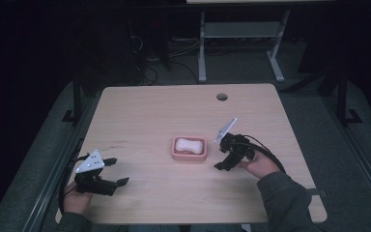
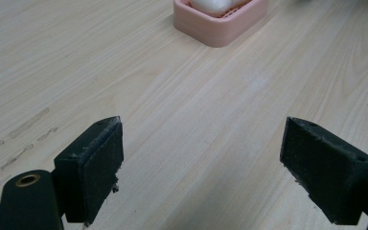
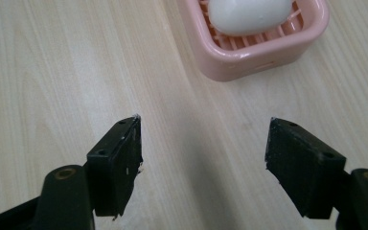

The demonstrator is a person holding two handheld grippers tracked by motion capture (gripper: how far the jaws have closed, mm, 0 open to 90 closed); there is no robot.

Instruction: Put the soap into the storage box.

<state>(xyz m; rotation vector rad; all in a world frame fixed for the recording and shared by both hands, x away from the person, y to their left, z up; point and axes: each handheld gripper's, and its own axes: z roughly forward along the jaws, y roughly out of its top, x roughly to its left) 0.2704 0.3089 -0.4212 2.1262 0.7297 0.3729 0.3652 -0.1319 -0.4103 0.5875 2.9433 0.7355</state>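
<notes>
One pale wooden surface point(image 1: 140, 116) with rounded corners carries one pink plastic soap dish point(image 1: 189, 149), a shallow rounded rectangle, and in it lies one white oval bar of soap point(image 1: 188, 144); two grippers work at the near side, one per hand. The dish sits at the middle of the surface, between the grippers, just beside the right gripper point(image 1: 221, 158) and well apart from the left gripper point(image 1: 118, 171). The high view takes in the whole layout: one round cable hole point(image 1: 221, 96) near the far edge, a grey triangular plate on top of each gripper, black cables trailing back, grey sleeves, and the white legs of another table on the dark floor behind. The right gripper view adds what that view cannot resolve: the dish point(image 3: 254, 43) has a slatted floor of thin ribs under the smooth, glossy soap point(image 3: 249, 14), and a thick rounded wall. The right gripper point(image 3: 203, 153) has its two black fingers point(image 3: 115, 163) spread wide over bare wood, released, nothing between them. The left gripper view catches a corner of the dish point(image 2: 220, 21) at its top edge, the fine straight grain of the wood, and faint scuff marks point(image 2: 26, 127). The left gripper point(image 2: 203, 165) is likewise released, its blocky matte fingers point(image 2: 93, 167) wide apart with rough, slightly frayed pads.
</notes>
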